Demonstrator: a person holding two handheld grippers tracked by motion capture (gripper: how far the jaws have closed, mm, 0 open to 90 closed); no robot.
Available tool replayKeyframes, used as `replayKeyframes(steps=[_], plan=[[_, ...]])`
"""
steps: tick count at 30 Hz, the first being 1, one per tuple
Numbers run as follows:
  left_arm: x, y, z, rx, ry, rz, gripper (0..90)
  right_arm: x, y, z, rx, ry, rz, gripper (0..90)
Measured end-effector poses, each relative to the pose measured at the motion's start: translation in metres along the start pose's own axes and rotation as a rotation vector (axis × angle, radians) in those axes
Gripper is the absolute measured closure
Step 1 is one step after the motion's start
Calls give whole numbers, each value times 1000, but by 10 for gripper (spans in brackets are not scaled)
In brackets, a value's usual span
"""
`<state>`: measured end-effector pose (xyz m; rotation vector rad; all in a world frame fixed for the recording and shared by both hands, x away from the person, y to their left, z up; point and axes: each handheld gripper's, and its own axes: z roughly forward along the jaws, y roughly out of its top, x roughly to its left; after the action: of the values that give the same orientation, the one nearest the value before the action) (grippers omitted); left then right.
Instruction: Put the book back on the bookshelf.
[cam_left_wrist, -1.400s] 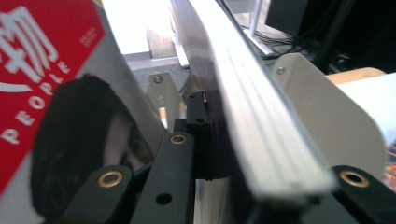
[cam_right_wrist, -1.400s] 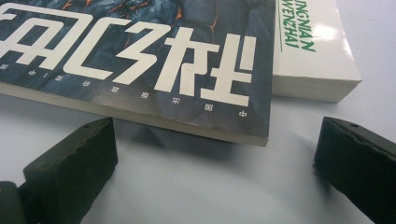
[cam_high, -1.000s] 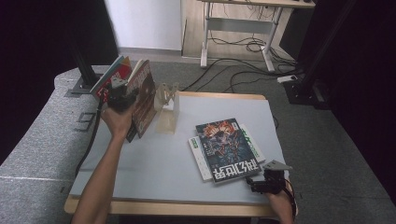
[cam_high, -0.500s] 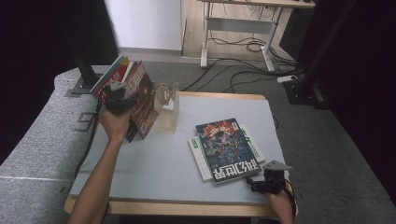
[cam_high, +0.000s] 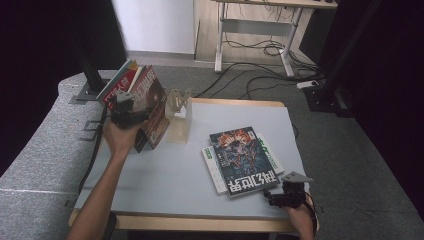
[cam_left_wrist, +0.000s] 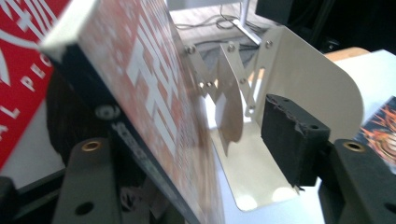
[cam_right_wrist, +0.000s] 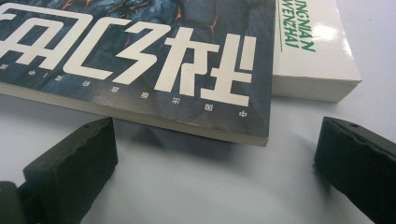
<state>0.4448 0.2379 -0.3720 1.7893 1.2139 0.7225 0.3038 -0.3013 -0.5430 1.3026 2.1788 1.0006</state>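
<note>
Orange-covered book leans tilted against the red books at the counter's far left corner, beside the cream metal bookend. Up close, the left hand-held gripper has just been opening its jaws; the glossy cover sits between them, clear of the right pad. From above, a dark book lies flat on a white one. The right hand-held gripper gapes open before that book's corner, holding nothing. Pale grey counter, wooden edge, speckled grey floor, trailing cables.
</note>
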Motion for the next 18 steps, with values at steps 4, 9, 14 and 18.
replayKeyframes(steps=[4, 9, 14, 18], plan=[[1, -3, -5, 21, -33, -6, 310, 0, 0, 0, 0, 0, 0, 0], [-1, -6, -10, 31, -65, -7, 231, 0, 0, 0, 0, 0, 0, 0], [-6, -12, -18, 58, -111, 5, 139, 0, 0, 0, 0, 0, 1, 0], [-12, -18, -25, 72, -148, 12, 77, 0, 0, 0, -1, 0, -1, 0]])
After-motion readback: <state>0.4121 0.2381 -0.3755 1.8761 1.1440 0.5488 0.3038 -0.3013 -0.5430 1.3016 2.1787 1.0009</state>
